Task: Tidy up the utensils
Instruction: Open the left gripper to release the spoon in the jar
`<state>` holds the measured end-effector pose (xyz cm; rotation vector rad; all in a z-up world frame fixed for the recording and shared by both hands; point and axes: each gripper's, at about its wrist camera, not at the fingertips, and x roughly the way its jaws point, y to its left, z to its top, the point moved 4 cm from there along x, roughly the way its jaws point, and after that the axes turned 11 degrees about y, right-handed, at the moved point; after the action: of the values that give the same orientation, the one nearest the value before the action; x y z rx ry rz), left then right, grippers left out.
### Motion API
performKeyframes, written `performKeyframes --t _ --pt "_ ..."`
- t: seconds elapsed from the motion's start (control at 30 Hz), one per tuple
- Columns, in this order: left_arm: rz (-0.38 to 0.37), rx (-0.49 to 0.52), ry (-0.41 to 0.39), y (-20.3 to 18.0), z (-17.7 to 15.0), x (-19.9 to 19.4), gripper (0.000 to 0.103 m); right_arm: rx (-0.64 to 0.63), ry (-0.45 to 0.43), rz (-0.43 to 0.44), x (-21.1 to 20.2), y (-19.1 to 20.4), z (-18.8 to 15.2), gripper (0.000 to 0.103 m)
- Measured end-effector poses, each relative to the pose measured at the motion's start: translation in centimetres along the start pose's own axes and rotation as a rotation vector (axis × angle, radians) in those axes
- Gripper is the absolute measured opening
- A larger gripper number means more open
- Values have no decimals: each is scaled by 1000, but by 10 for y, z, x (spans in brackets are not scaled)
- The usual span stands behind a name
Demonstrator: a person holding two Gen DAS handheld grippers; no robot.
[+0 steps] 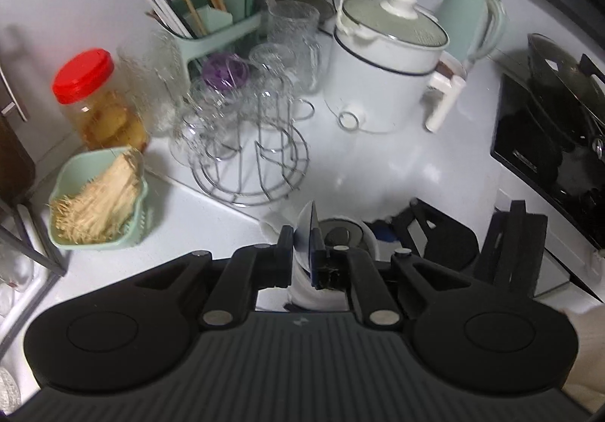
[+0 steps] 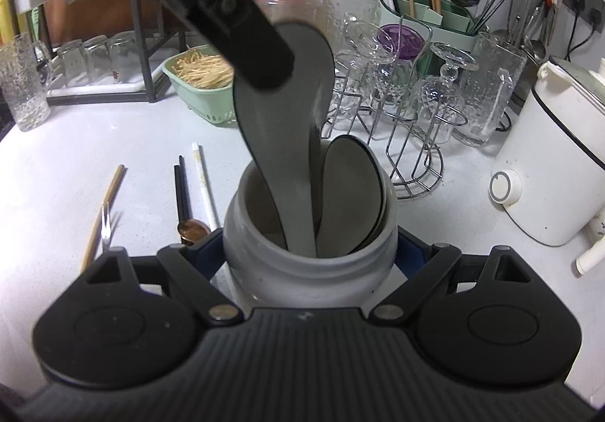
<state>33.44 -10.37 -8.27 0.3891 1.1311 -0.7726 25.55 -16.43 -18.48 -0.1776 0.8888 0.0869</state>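
In the left wrist view, the left gripper point(image 1: 302, 252) is pinching the bowl of a grey spoon point(image 1: 308, 229) edge-on between narrow fingers, directly over the mouth of a white jar point(image 1: 363, 233) sitting at about 6 o'clock on the white counter point(image 1: 378, 172). The right gripper point(image 1: 469, 233) is showing at 4 o'clock beside that jar, its black fingers point(image 1: 518, 240) standing on either side. A wire glass rack point(image 1: 249, 157) is sitting at 10 o'clock from the jar, a green basket of toothpicks point(image 1: 94, 202) at 9 o'clock, and a white electric pot point(image 1: 385, 66) at 1 o'clock. In the right wrist view, the right gripper point(image 2: 310, 252) is clasping the white jar point(image 2: 310, 270) with its fingers spread fairly wide around the jar's body. The grey spoon point(image 2: 280, 142) is leaning with its handle down inside the jar, its bowl up at 12 o'clock, where the left gripper point(image 2: 257, 55) is gripping it. A second spoon point(image 2: 351, 191) is already resting in the jar on the 3 o'clock side. Chopsticks point(image 2: 181, 187), a wooden-handled fork point(image 2: 102, 210) and a small brown spoon point(image 2: 193, 229) are lying on the counter point(image 2: 56, 165) at 9 o'clock from the jar.
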Motion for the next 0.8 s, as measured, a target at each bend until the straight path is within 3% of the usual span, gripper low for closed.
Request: performKeyframes --t 0.4,0.7,0.8 --pt "-64 -62 62 0 -9 18 14 -59 17 32 0 0 2 93" --pt "-69 -125 78 15 -15 8 34 -125 70 75 1 1 9 93" --pt "-40 -153 66 24 -16 -2 36 -176 99 101 3 2 14 93"
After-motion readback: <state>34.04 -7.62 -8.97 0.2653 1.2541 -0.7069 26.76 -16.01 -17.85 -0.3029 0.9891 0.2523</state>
